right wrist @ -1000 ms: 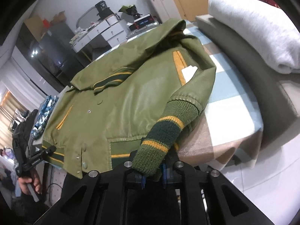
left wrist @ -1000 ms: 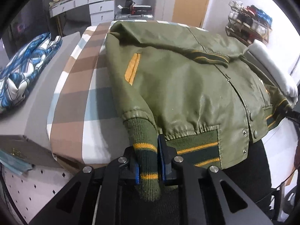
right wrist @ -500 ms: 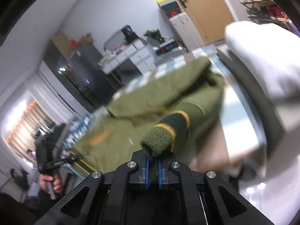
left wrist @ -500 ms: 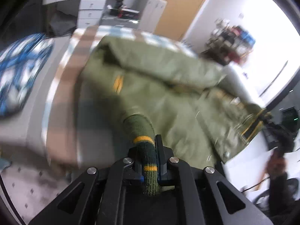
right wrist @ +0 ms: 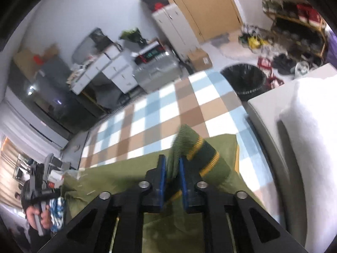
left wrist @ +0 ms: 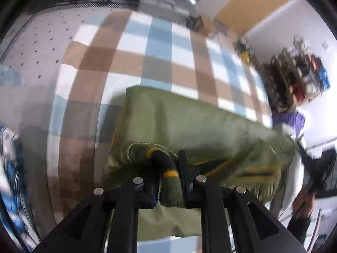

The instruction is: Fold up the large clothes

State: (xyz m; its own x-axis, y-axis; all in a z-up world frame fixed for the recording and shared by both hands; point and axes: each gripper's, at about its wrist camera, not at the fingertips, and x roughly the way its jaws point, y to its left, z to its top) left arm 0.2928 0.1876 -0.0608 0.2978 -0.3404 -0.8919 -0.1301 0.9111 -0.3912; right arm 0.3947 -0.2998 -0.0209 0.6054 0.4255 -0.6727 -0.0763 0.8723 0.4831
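The olive green jacket [left wrist: 189, 122] lies doubled over on the checked bed cover [left wrist: 158, 52]. Its near part is folded away from me. My left gripper [left wrist: 168, 168] is low over the fold. Its jaws are opening, with the dark green, yellow-striped left sleeve cuff [left wrist: 169, 181] still pinched between them. In the right wrist view the jacket [right wrist: 126, 172] fills the foreground. My right gripper [right wrist: 171, 160] has its jaws opening too. The right sleeve cuff [right wrist: 202, 154] stands up between its blue pads [right wrist: 162, 168] and drapes off to the right.
A white folded cloth [right wrist: 311, 126] rests on a grey block [right wrist: 265, 109] to the right of the bed. A black bin [right wrist: 244, 80], drawers and a shoe rack [left wrist: 299, 80] stand beyond. A blue patterned cloth [left wrist: 8, 168] lies at the left edge. The person's hand [right wrist: 40, 210] shows at lower left.
Both grippers swung up from the bed's near edge and forward, carrying the cuffs over the jacket. The jacket's near half is now folded over. Both pairs of jaws stand slightly wider.
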